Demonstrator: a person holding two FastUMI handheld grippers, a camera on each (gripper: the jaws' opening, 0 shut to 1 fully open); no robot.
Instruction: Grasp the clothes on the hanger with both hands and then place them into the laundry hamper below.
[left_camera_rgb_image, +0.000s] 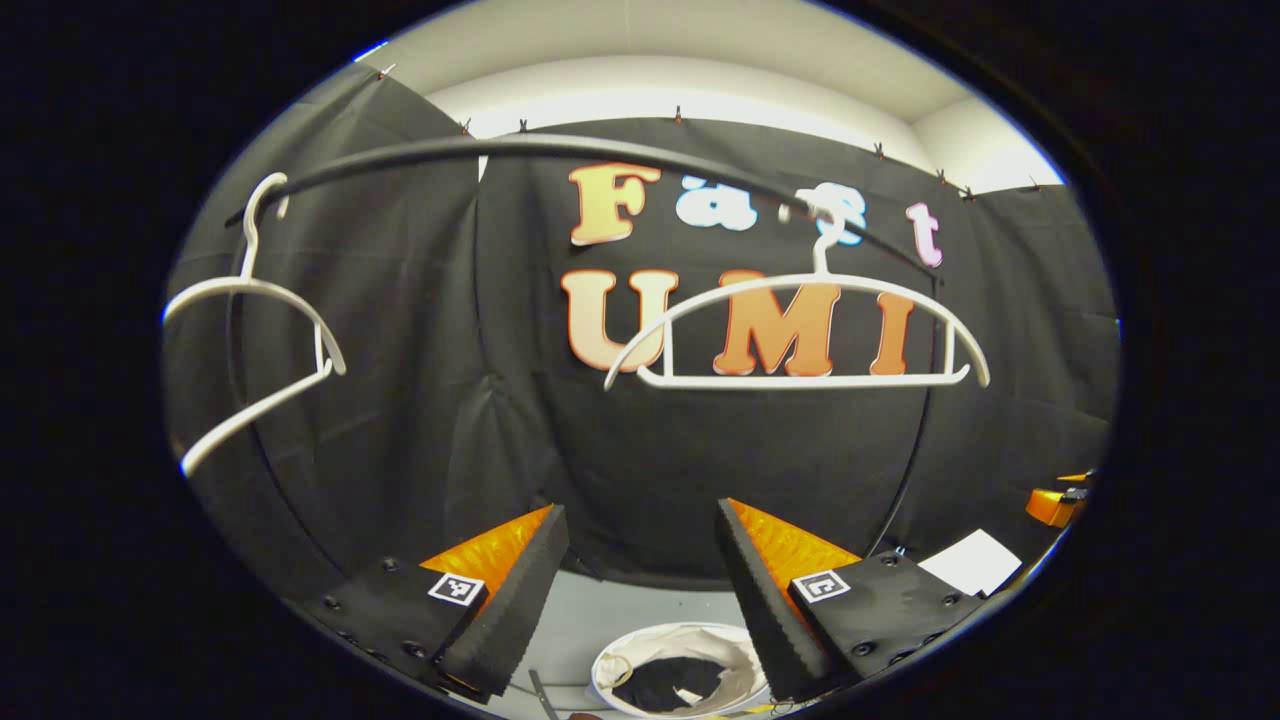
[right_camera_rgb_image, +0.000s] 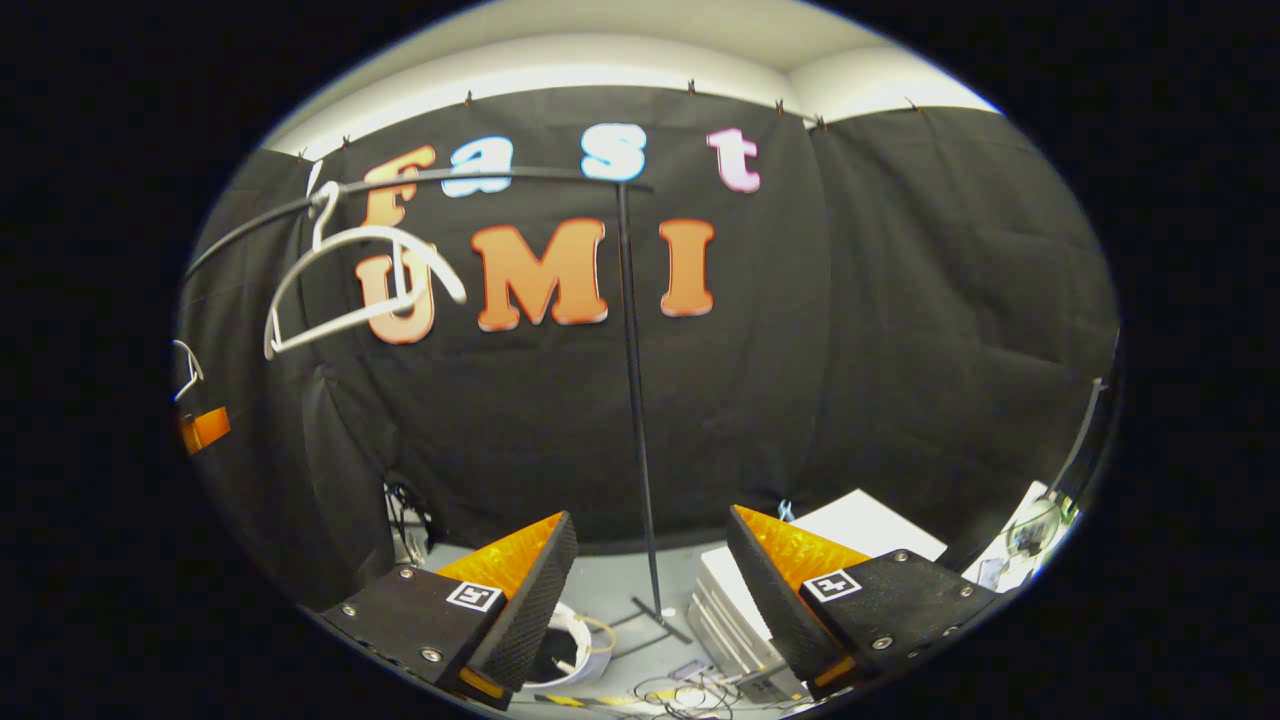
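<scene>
Two bare white hangers hang on the black rail (left_camera_rgb_image: 560, 148): one hanger (left_camera_rgb_image: 800, 345) faces me at centre right, another hanger (left_camera_rgb_image: 255, 340) sits turned at the far left. Below, the white laundry hamper (left_camera_rgb_image: 680, 675) stands on the floor with dark clothes (left_camera_rgb_image: 670, 685) inside. My left gripper (left_camera_rgb_image: 640, 590) is open above the hamper, nothing between its fingers. In the right gripper view my right gripper (right_camera_rgb_image: 650, 590) is open and holds nothing; a hanger (right_camera_rgb_image: 355, 285) hangs up left and the hamper's rim (right_camera_rgb_image: 575, 650) peeks beside the left finger.
The rack's thin black upright pole (right_camera_rgb_image: 635, 400) stands centre with its foot on the grey floor. White boxes (right_camera_rgb_image: 730, 610) and loose cables (right_camera_rgb_image: 680, 690) lie at the lower right. A white sheet (left_camera_rgb_image: 970, 562) lies on the floor right of the rack.
</scene>
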